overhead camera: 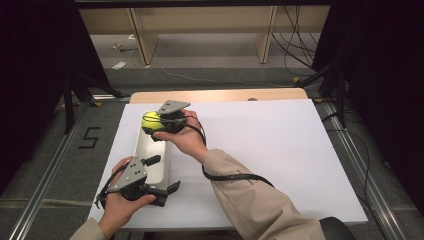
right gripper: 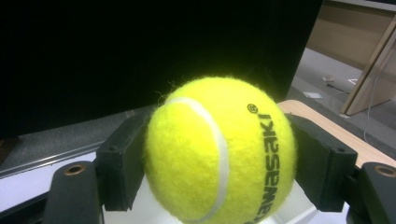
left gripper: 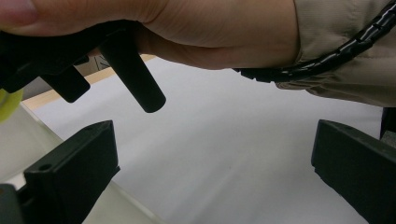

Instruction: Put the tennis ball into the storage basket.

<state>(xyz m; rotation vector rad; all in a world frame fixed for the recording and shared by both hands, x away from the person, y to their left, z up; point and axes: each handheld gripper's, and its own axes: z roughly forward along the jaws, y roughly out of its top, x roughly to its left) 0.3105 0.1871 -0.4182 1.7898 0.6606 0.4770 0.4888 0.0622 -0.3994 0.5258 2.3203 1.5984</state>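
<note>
A yellow tennis ball (overhead camera: 150,121) (right gripper: 219,154) with black lettering is pinched between the two black jaws of my right gripper (overhead camera: 156,124) (right gripper: 219,168), which is shut on it. The ball hangs over the far end of a long white tray (overhead camera: 150,152) lying on the white sheet. My left gripper (overhead camera: 162,174) (left gripper: 210,163) sits at the tray's near end with its jaws wide apart and nothing between them. In the left gripper view the right hand (left gripper: 210,32) and its cable pass overhead, and a sliver of the tennis ball (left gripper: 7,105) shows at the left edge.
A white sheet (overhead camera: 260,150) covers the table, with a strip of wooden top (overhead camera: 220,95) at the far edge. Metal rails (overhead camera: 40,190) run along both sides. Beyond the table are wooden shelf legs (overhead camera: 142,37), floor cables (overhead camera: 295,45) and black stands.
</note>
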